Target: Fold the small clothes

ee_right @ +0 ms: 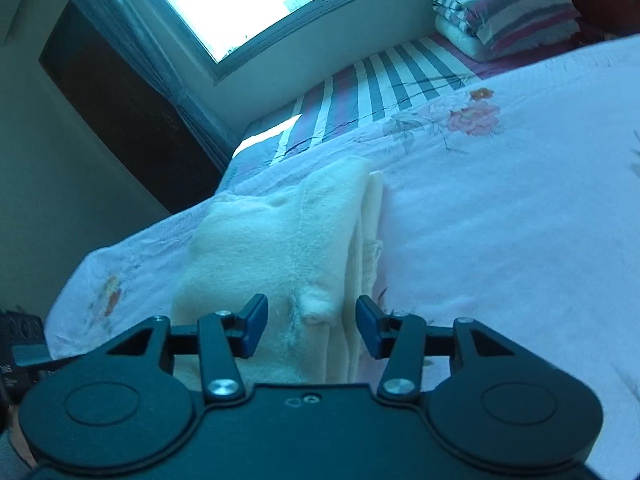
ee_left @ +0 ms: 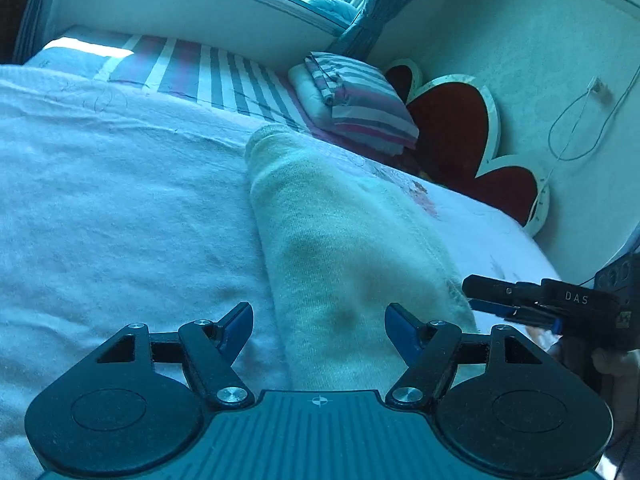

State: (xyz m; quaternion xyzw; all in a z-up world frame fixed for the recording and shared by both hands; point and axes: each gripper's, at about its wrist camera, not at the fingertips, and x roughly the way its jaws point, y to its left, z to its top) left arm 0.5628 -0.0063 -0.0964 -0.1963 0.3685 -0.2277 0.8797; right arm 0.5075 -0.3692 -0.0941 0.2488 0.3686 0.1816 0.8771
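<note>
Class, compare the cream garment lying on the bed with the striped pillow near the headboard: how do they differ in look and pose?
The cream garment is plain and fuzzy; the striped pillow has pink, grey and white bands. The garment lies folded into a long, low strip on the pink blanket; the pillow sits plump on top of a folded white quilt. The garment lies just ahead of both grippers; the pillow is far off by the headboard. Both are soft textiles resting on the bed.

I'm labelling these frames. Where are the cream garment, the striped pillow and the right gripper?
cream garment [ee_left: 344, 248], left wrist view, its middle.
striped pillow [ee_right: 516, 8], right wrist view, top face.
right gripper [ee_right: 311, 326], right wrist view, between fingertips.
</note>
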